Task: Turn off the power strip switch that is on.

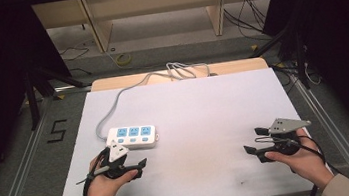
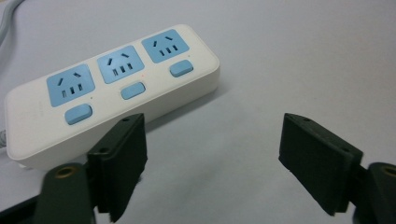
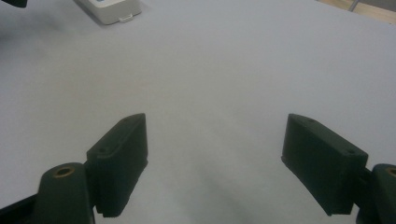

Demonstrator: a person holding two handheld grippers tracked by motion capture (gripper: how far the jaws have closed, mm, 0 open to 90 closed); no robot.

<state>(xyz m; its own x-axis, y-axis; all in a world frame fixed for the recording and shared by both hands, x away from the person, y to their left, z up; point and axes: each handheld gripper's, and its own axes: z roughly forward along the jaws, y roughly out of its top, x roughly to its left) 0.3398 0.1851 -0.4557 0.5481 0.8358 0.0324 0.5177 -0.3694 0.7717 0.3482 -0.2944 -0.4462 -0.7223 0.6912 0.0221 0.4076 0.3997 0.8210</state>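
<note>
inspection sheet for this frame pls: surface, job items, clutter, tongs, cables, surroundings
Surface: white table top, bare apart from the power strip; faint scuffs near the front edge.
Job's things: white power strip with three blue sockets and three blue switches, lying flat at the left; nothing plugged in.
Clutter: nothing seen.
Grippers: left tongs open, empty, just in front of the power strip, not touching it. Right tongs open, empty, over the bare table at the right.
Cables: grey power strip cord runs to the far table edge and loops there; a black lead trails from each gripper.
Surroundings: wooden shelf frame behind, loose floor wires, metal rails at both sides.
</note>
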